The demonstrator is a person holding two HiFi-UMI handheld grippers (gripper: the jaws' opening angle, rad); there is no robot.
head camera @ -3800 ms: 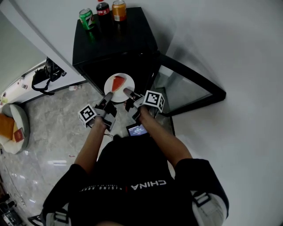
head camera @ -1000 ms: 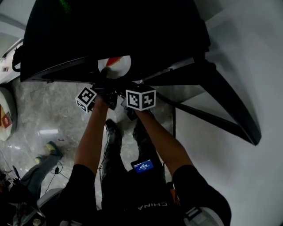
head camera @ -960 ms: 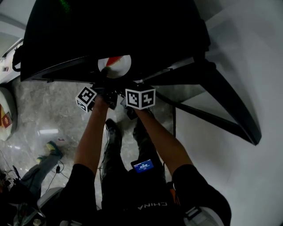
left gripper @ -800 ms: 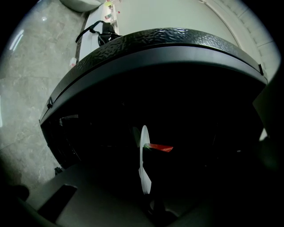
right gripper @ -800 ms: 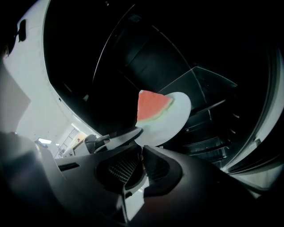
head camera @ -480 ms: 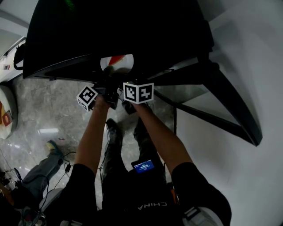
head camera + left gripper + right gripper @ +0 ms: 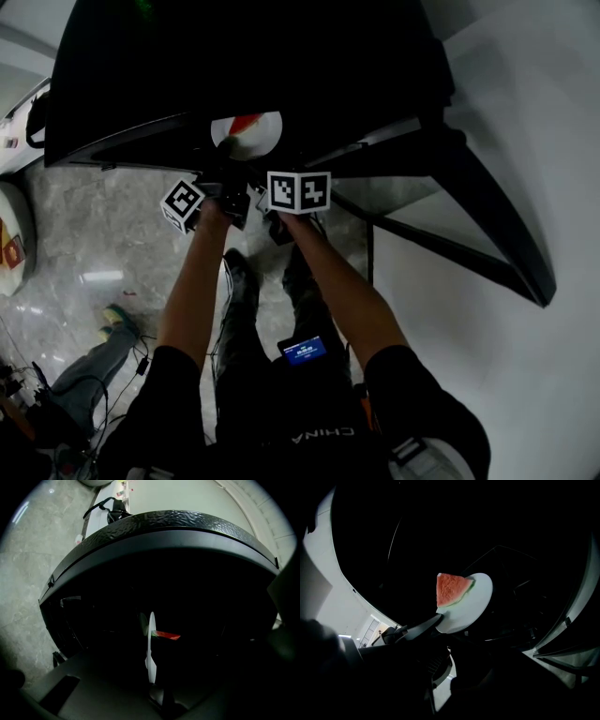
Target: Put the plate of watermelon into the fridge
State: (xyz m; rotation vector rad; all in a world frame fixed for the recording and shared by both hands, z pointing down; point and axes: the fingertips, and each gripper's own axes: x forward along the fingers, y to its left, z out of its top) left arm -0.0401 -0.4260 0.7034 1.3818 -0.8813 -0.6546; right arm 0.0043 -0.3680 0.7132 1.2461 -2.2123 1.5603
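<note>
A white plate (image 7: 257, 128) with a red watermelon slice (image 7: 246, 123) sits inside the dark opening of the black fridge (image 7: 244, 56). My left gripper (image 7: 225, 157) is shut on the plate's near rim. In the left gripper view the plate (image 7: 151, 648) shows edge-on, running down between the jaws, with the watermelon slice (image 7: 165, 635) on its right side. My right gripper (image 7: 262, 180) hangs just short of the plate, apart from it. In the right gripper view the plate (image 7: 471, 606) and slice (image 7: 450, 588) are ahead; its own jaws are lost in the dark.
The fridge door (image 7: 459, 225) stands open to the right, next to a white wall (image 7: 525, 112). Grey marble floor (image 7: 84, 234) lies left, with a black bag (image 7: 37, 112) by the fridge and cables (image 7: 56, 394) at lower left.
Since 3.8 s ago the view has dropped close to the fridge and the plate has gone from in front of it into its opening. Over the last second it has barely shifted.
</note>
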